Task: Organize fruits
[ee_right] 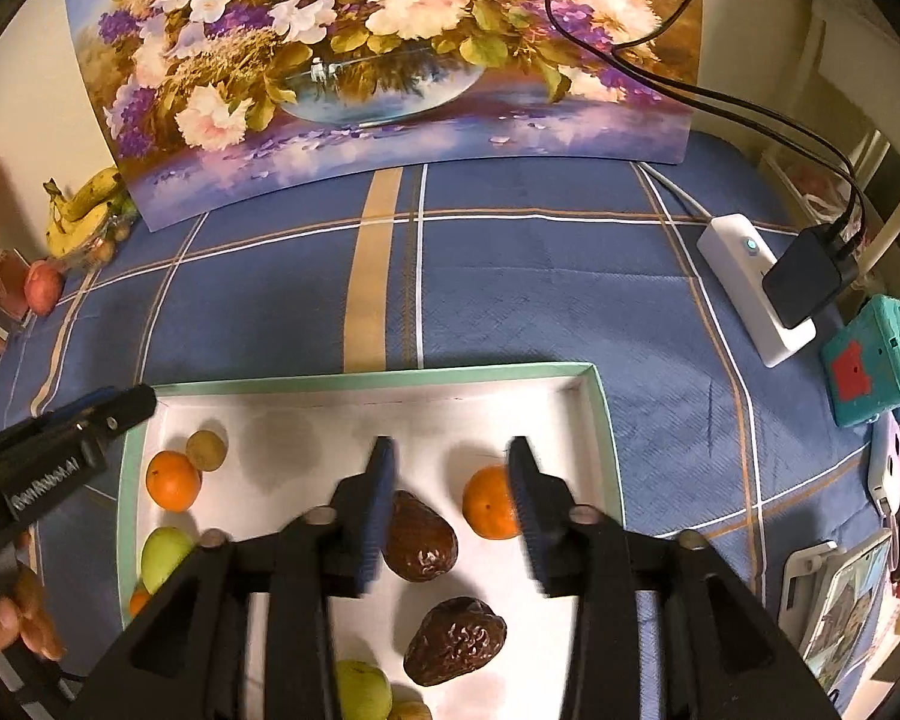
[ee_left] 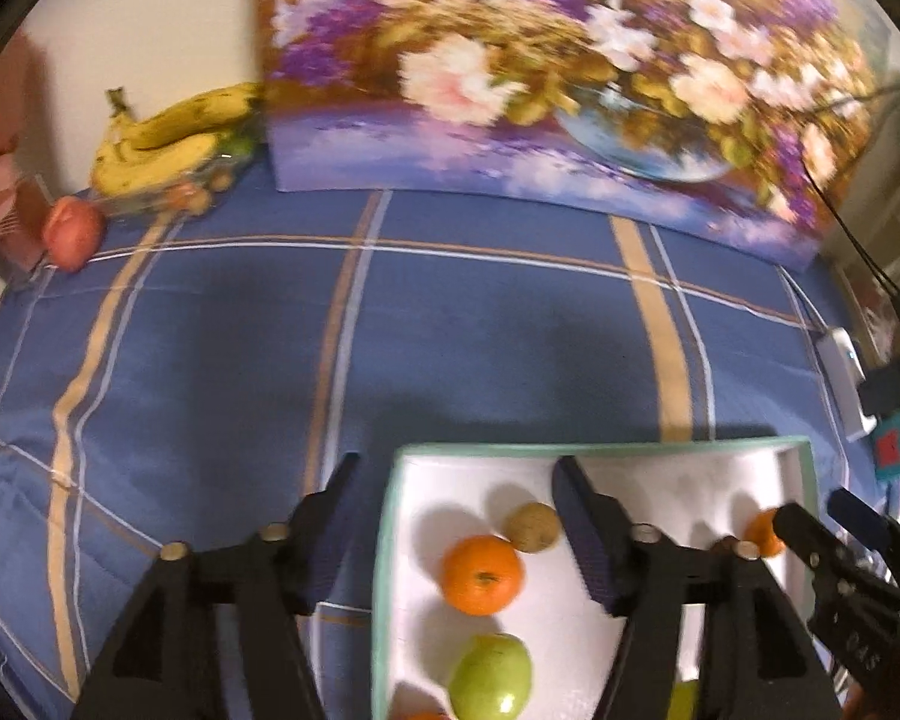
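From the left wrist, the left gripper hangs spread over the near left corner of the white tray — its left finger over the blue checked cloth, its right finger over the tray floor. Nothing is pinched. An orange and a small brown fruit lie on the tray between the fingers, below the tips; a green apple lies nearer the camera.

From the right wrist, the right gripper is also spread and holds nothing. A dark wrinkled fruit lies on the tray just beside its left finger — a second orange sits partly behind the right finger. Another dark fruit lies lower between the arms. Bananas rest far back left.
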### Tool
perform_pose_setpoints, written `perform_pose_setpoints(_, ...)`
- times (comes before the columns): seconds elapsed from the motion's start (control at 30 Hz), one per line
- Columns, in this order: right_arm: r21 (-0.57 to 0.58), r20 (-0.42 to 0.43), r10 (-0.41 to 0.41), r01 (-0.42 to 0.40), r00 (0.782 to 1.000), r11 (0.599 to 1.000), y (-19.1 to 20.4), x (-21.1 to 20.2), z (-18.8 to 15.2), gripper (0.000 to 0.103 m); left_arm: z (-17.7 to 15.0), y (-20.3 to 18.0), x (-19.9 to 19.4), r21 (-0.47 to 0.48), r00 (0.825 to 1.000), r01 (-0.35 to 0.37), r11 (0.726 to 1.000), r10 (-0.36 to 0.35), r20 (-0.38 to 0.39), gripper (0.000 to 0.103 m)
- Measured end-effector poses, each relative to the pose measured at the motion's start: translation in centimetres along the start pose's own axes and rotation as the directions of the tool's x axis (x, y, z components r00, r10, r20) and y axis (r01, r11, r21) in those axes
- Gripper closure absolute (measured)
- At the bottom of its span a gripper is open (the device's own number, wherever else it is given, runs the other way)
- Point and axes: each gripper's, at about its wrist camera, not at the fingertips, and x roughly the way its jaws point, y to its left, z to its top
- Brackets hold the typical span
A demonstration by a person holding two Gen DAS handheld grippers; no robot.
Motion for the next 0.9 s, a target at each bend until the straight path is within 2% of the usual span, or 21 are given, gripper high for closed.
perform_pose_setpoints(0.03,-0.006,0.001,0.0,0.0,1.0,1.0,0.1,0.0,0.0,0.037,0.1,0.3,-0.1,-0.006,1.0,-0.009,1.0,0.009,0.002,0.029)
perform_pose_setpoints(0.1,-0.012,0.003,0.001,-0.001,1.0,1.0,0.3,0.1,0.0,0.035,0.2,1.0,-0.1,-0.026,0.999,-0.031,0.999,0.032,0.006,0.015)
perform_pose_setpoints(0.2,-0.019,0.002,-0.01,0.01,1.0,1.0,0.6,0.2,0.0,0.031,0.3,2.0,0.1,-0.06,0.999,-0.053,0.997,0.054,0.003,0.008)
perform_pose_setpoints(0.27,-0.031,0.003,-0.015,0.015,1.0,0.999,0.8,0.3,0.0,0.021,0.3,2.5,0.3,-0.077,0.998,-0.064,0.995,0.064,-0.001,0.0)
perform_pose_setpoints(0.47,-0.048,0.016,-0.022,0.023,1.0,0.999,1.5,0.3,0.0,0.011,0.2,3.3,0.2,-0.087,0.995,-0.094,0.992,0.096,0.012,0.0)
perform_pose_setpoints(0.9,-0.064,0.042,-0.036,0.038,0.998,0.997,3.2,0.0,-0.5,0.011,-0.1,4.1,-0.9,-0.12,0.997,-0.066,0.991,0.07,0.027,0.0)
